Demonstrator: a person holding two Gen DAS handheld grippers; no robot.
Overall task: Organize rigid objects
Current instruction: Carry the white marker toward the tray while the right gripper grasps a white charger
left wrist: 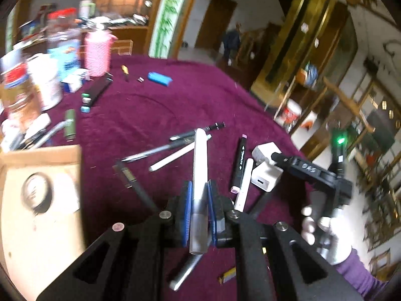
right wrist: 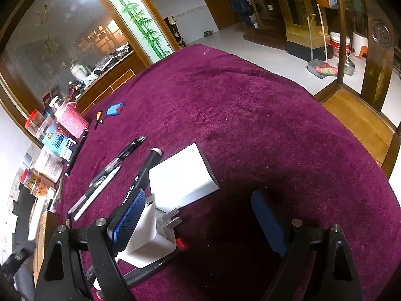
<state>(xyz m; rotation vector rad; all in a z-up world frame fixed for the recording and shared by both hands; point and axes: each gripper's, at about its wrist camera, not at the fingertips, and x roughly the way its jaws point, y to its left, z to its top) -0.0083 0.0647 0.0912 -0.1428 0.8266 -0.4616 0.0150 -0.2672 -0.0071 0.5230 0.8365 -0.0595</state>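
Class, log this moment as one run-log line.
left gripper: shut on white pen | right gripper: open beside white charger | cardboard box: near

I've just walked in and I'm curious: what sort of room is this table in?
Probably a family home's main room. A wooden staircase rises beyond the table's maroon cloth, a broom and dustpan lean against the wall, and a bamboo-painted panel frames a cluttered sideboard.

desk cloth (right wrist: 250,115) plush maroon pile; chargers (right wrist: 180,173) smooth white plastic; pen (left wrist: 199,175) matt white, silvery end; tool pads (right wrist: 127,215) ribbed blue rubber; box (left wrist: 37,200) raw cardboard
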